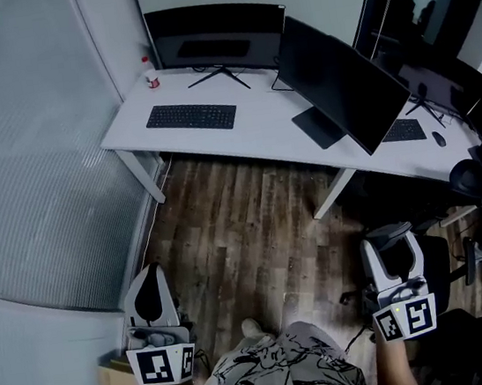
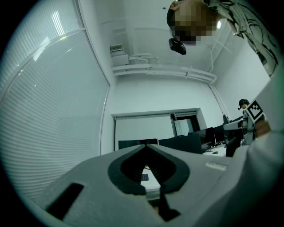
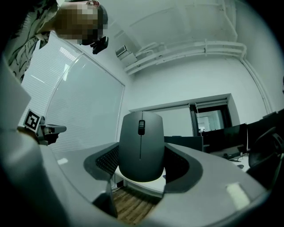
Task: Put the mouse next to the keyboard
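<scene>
Right gripper [image 1: 391, 242] clamped on matte grey wireless mouse [image 3: 141, 146], left gripper [image 1: 153, 284] closed, empty; carry level to white bench [image 1: 273, 134], set just right of black flat keyboard [image 1: 191, 117]

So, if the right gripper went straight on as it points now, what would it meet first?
Probably the front edge of the white desk: the right gripper, shut on the mouse, points at it across the wood floor. Depth is unclear.
</scene>
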A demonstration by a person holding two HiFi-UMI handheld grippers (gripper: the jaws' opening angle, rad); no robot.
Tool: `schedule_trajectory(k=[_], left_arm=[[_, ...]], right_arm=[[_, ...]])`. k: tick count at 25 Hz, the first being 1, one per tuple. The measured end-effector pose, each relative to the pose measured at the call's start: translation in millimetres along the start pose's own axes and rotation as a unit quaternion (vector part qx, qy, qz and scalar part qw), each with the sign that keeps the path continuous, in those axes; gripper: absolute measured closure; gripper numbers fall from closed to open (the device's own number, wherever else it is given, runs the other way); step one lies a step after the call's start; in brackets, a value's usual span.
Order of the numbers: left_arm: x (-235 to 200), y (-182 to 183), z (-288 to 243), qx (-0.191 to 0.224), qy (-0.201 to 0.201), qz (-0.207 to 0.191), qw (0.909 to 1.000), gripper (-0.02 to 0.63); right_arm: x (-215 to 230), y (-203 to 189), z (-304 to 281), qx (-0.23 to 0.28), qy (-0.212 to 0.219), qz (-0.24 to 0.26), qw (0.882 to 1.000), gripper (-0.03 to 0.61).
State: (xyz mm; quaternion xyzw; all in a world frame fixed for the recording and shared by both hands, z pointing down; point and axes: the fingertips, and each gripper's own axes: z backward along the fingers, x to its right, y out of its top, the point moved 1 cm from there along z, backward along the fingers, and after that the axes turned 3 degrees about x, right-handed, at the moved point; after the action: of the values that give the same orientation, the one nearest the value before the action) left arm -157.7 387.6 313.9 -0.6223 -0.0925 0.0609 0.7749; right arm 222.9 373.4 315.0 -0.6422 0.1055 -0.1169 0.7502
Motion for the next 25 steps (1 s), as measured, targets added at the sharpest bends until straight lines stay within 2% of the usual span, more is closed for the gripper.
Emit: schedule_trajectory(k=[15, 20, 25], left_arm=[[-37, -25, -45, -0.011, -0.006, 0.002, 0.9999, 0.615], [-41, -32, -74, -0.011, -0.012, -0.005, 0.9999, 0.615], [-56, -35, -116, -0.005, 0.001, -0.013, 0.9999, 0.615]], right_arm=[[-5, -15, -54, 0.000, -0.018, 0.004, 1.000, 0.279], [5, -24, -90, 0.002, -0.009, -0.003, 1.000, 0.279], [16, -29, -136, 0.007, -0.001, -0.003, 1.000, 0.279]])
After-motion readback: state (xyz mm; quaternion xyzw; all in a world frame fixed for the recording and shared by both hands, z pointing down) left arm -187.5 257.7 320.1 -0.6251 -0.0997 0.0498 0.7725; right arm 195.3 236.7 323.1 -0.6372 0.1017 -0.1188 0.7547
